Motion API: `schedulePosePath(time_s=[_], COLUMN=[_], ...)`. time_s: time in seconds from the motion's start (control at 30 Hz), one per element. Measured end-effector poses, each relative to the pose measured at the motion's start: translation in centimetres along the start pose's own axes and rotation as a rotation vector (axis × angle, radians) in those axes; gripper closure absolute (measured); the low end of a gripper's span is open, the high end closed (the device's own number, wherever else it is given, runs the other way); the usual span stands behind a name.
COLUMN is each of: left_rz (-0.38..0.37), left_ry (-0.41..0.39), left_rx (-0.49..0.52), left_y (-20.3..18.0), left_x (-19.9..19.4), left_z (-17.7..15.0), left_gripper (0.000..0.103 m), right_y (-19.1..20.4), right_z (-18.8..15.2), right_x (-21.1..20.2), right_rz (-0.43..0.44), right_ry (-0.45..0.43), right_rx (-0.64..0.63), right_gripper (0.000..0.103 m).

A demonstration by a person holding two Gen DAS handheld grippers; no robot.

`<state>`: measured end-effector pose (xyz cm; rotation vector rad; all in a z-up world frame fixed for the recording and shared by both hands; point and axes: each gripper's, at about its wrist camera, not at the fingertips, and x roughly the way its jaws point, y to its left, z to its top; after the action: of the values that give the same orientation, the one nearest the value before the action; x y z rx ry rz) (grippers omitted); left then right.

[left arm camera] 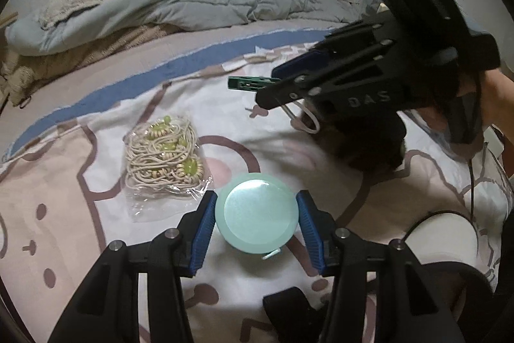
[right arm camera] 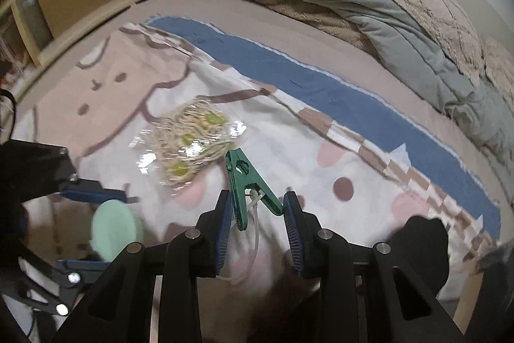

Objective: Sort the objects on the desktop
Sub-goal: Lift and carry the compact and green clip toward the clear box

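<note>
Between the blue pads of the left tool [left arm camera: 255, 225], seen from the left wrist, sits a mint-green round case [left arm camera: 257, 214] on the cartoon-print blanket [left arm camera: 64, 198] covering the bed; both pads press its sides, so the tool is clamped on it. Just beside it, toward the bed's far edge, lies a clear bag of beaded cord [left arm camera: 165, 155]. Farther off, the right tool [left arm camera: 276, 85] reaches across from the right, low and tilted toward the blanket, a green clothespin [left arm camera: 250, 83] sticking out past its tips; white letters on its body read "DAS". A folded grey-blue duvet [left arm camera: 160, 8] lies along the far edge. From the right wrist, the right tool [right arm camera: 257, 214] grips the green clothespin [right arm camera: 247, 185] by its two splayed handles, one against each pad, the clip's closed tip pointing ahead toward the bag of beaded cord [right arm camera: 189, 143]. A white cord loop [right arm camera: 252, 240] hangs from the clip. At the left, the left tool [right arm camera: 106, 230] holds the mint-green round case [right arm camera: 112, 229], blurred.
</note>
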<state>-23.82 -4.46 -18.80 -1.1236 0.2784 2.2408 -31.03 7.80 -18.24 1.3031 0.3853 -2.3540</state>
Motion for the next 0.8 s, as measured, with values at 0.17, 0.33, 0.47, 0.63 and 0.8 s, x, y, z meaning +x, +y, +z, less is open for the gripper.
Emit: schedulePosePath(time_s=[0.17,0.33,0.47,0.63,0.8], left_rz=[0.026,0.049,0.069,0.081,0.084], left_ry=[-0.027,-0.076,-0.115,-0.164,-0.21], left_rx=[-0.006,-0.026,-0.041,-0.061,-0.056], left_y=[-0.7,-1.7,-2.6,-4.0,-6.0], left_x=[-2.1,-5.1,-7.6,-10.6,-13.0], left_z=[0.2,0.8,1.6,2.7,3.8], left_gripper=[0.053,0.053,0.053,0.053,0.053], right_y=[0.7,1.1,1.3,1.2,1.0], right_z=[-0.5,-1.1,-1.5,-2.4,-3.9], right_x=[-3.0,-6.1,-9.0,-12.6,-15.6], right_rz=[0.015,0.021,0.016,0.014,0.008], right_ry=[-0.029,-0.061,-0.098,-0.145,-0.182], right_rx=[0.015,0.03,0.042,0.071,0.105], right_gripper=[0.07,0.07,0.07,0.07,0.07])
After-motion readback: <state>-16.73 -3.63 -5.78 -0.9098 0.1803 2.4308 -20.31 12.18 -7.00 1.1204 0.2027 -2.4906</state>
